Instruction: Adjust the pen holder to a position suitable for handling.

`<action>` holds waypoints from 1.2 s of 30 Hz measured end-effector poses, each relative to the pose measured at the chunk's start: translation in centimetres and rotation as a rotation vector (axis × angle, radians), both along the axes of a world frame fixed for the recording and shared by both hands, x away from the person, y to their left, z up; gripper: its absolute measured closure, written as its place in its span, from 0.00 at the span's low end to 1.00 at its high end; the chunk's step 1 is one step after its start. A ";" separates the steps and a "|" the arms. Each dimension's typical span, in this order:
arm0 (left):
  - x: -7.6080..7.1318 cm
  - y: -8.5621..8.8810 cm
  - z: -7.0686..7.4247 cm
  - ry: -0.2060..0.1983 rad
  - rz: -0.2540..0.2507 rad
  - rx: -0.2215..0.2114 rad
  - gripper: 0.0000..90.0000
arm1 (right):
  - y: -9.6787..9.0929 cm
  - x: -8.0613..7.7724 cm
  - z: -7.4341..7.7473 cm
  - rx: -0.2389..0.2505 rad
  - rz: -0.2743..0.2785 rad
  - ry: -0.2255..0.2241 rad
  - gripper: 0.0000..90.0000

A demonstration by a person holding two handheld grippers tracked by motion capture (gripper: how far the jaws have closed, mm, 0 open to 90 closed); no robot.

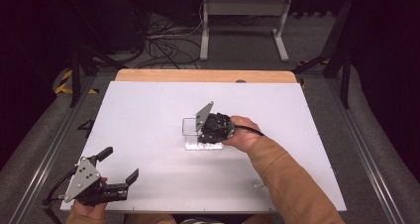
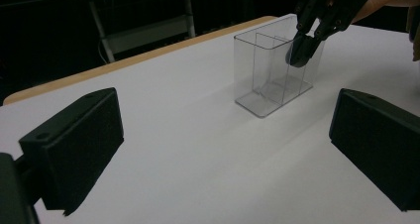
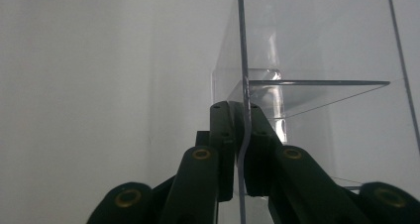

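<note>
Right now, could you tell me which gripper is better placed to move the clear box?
Right. The right gripper is already shut on the clear box's wall, while the left gripper sits open near the table's front corner, well apart from it.

Left gripper is resting low at the near left, held in the left hand, its jaws standing wide apart. Right gripper is reaching forward at centre, gripped by the right hand, jaws pinching closed on a thin clear wall; the brown sleeve is angling inward.
</note>
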State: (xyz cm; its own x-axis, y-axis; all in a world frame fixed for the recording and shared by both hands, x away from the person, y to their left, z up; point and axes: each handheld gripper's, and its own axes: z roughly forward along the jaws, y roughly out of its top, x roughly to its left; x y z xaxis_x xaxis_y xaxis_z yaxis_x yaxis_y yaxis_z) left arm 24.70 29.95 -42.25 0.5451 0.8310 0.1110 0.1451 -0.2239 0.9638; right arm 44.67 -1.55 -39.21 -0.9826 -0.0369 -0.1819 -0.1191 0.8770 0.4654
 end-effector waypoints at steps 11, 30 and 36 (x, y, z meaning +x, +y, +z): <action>0.2 -0.2 0.0 -0.001 -0.008 0.001 0.01 | 0.2 0.0 0.0 0.009 -0.043 0.001 0.93; 0.4 -0.3 0.0 0.000 -0.013 -0.001 0.01 | -1.2 -0.3 1.2 0.111 -0.096 0.003 0.56; 0.5 -0.4 0.1 -0.001 -0.018 0.000 0.01 | -3.7 -1.2 3.5 0.239 -0.140 -0.008 0.39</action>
